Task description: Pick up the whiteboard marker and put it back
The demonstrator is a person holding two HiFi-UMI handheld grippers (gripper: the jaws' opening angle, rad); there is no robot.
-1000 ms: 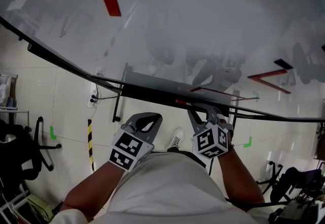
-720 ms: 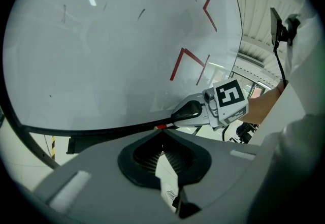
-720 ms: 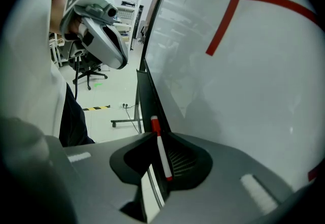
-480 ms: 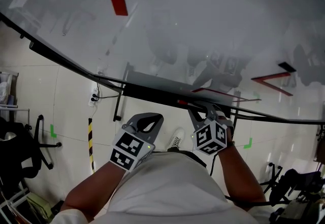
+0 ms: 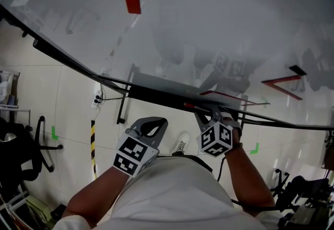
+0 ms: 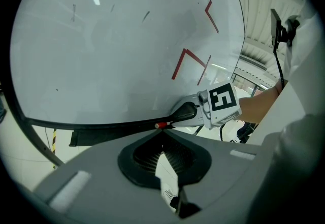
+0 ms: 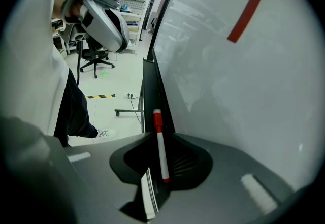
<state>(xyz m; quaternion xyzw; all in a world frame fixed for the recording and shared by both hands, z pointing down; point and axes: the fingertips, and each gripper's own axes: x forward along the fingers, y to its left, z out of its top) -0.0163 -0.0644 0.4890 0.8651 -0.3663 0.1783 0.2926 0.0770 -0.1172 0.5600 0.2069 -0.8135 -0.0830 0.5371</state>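
Between your right gripper's (image 7: 157, 135) jaws sits the whiteboard marker (image 7: 160, 149), clamped lengthwise, red cap poking out ahead of the tips right along the board's tray ledge (image 7: 150, 91). Your left gripper's (image 6: 163, 133) jaws are together on nothing. It looks like either lifting off the ledge or setting back down, can't tell which, so either way hold the marker parallel to the ledge.

Right gripper (image 7: 155, 136) clamped on red-capped marker (image 7: 162, 159), cap toward whiteboard (image 7: 238, 91) ledge (image 7: 150, 91).

marker (image 5: 188, 104) mostly hidden behind right tool (image 5: 211, 113), whiteboard (image 5: 209, 25) cropped
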